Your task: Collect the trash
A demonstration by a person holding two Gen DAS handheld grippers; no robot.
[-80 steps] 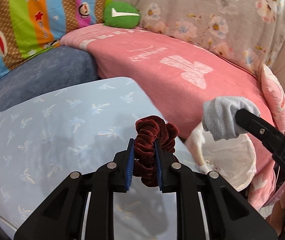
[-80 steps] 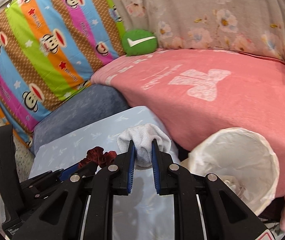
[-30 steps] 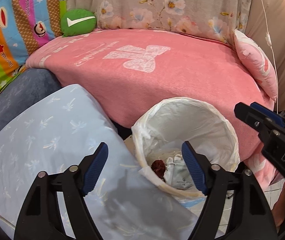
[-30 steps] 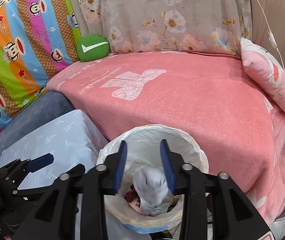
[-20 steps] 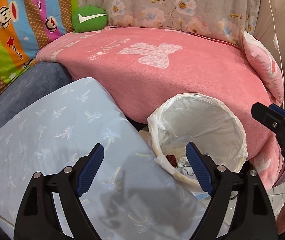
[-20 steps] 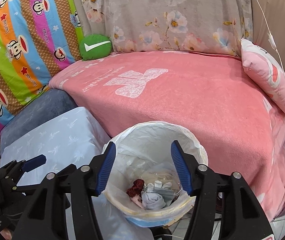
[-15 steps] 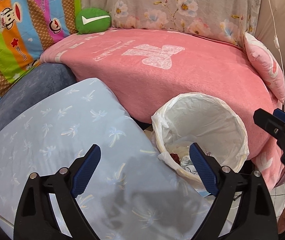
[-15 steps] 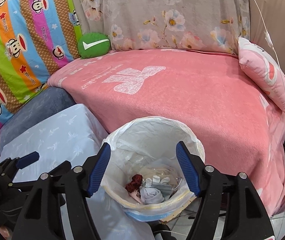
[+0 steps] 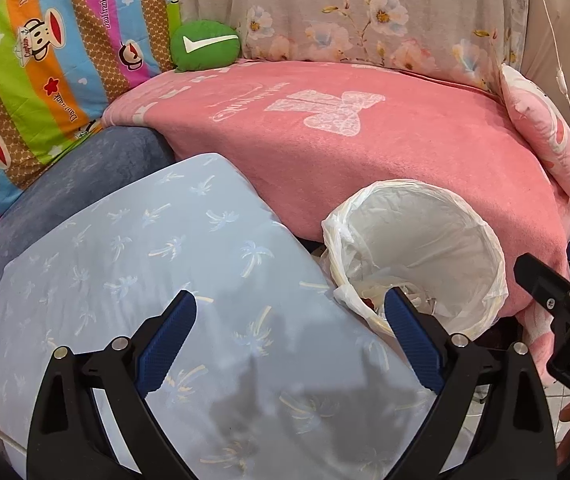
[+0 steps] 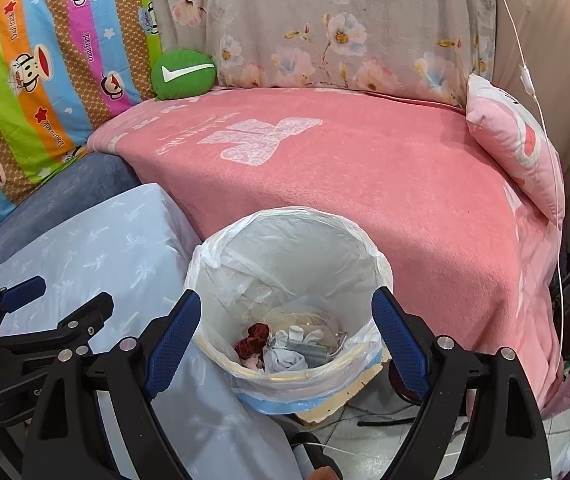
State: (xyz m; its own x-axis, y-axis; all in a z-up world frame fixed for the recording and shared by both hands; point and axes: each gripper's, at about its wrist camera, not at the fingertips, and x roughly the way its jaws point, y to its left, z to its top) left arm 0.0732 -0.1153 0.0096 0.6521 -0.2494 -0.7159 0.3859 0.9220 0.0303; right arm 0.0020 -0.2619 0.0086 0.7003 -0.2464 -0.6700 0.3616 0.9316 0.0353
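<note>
At the far left, a rainbow-striped cartoon-monkey quilt runs out of frame, with a round green cushion with a white tick at the back left corner of the bed. The pale blue palm-print pillow half covers a dark blue cushion behind it. The left gripper hangs over that pillow, its jaws spread wide after just opening, nothing between them; its right finger cuts off part of the bin's contents.

A pink fleece blanket with a white bow motif covers the bed. Against its front edge stands the round bin lined with a white plastic bag. Inside lie a dark red velvet scrunchie and a grey sock among clear wrappers that are hard to tell apart. The right gripper hovers above the bin, jaws just opened wide and empty.
</note>
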